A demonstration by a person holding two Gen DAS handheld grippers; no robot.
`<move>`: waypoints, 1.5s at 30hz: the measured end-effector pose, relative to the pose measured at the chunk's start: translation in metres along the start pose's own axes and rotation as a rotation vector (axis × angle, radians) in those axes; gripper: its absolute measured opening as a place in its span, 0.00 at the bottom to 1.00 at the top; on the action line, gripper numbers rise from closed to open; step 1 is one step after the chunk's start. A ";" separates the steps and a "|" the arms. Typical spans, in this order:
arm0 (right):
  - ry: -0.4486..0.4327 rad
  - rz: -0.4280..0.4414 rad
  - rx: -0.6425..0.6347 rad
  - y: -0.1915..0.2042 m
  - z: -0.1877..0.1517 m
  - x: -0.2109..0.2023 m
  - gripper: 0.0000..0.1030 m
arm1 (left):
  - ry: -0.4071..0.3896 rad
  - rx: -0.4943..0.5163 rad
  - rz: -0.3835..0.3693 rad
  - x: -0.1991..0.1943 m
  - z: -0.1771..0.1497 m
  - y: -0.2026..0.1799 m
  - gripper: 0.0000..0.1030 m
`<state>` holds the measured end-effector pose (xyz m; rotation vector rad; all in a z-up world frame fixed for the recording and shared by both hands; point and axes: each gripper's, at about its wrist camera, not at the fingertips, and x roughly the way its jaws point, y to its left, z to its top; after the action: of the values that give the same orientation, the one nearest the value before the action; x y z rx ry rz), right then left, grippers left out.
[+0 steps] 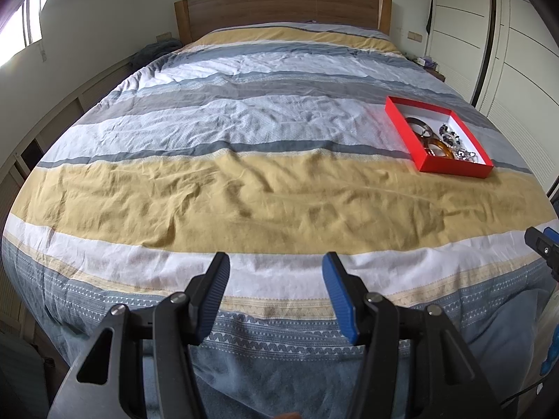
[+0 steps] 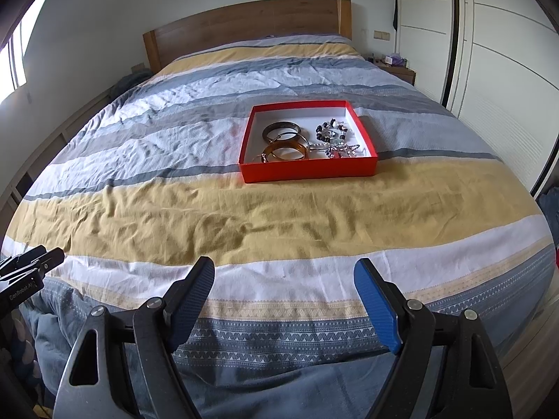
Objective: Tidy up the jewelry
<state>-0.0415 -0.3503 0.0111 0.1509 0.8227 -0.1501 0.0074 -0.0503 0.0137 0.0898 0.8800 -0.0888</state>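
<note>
A shallow red box [image 2: 307,171] with a white inside lies on the striped bedspread; it also shows at the right in the left wrist view [image 1: 454,169]. In it lie a dark bangle [image 2: 281,129], an amber bangle [image 2: 288,150], a dark bead bracelet [image 2: 330,131] and a silvery chain piece [image 2: 344,150]. My left gripper [image 1: 276,265] is open and empty over the foot of the bed, far from the box. My right gripper [image 2: 284,270] is open and empty, also at the foot, with the box straight ahead and well beyond it.
The bed [image 2: 244,216] fills both views, with a wooden headboard [image 2: 244,28] at the far end. White wardrobe doors [image 2: 489,52] stand to the right, a small bedside table [image 2: 394,68] by them. A window [image 1: 21,28] is at the left.
</note>
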 end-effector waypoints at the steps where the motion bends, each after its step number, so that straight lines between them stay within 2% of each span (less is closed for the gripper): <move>1: 0.002 0.000 0.000 0.000 0.000 0.001 0.79 | 0.001 0.000 0.000 0.000 0.000 0.000 0.52; 45: 0.044 0.002 -0.027 0.009 -0.004 0.014 0.80 | 0.025 -0.001 -0.013 0.011 -0.006 0.002 0.52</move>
<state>-0.0331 -0.3413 -0.0014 0.1298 0.8684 -0.1339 0.0101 -0.0484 0.0017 0.0839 0.9056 -0.0997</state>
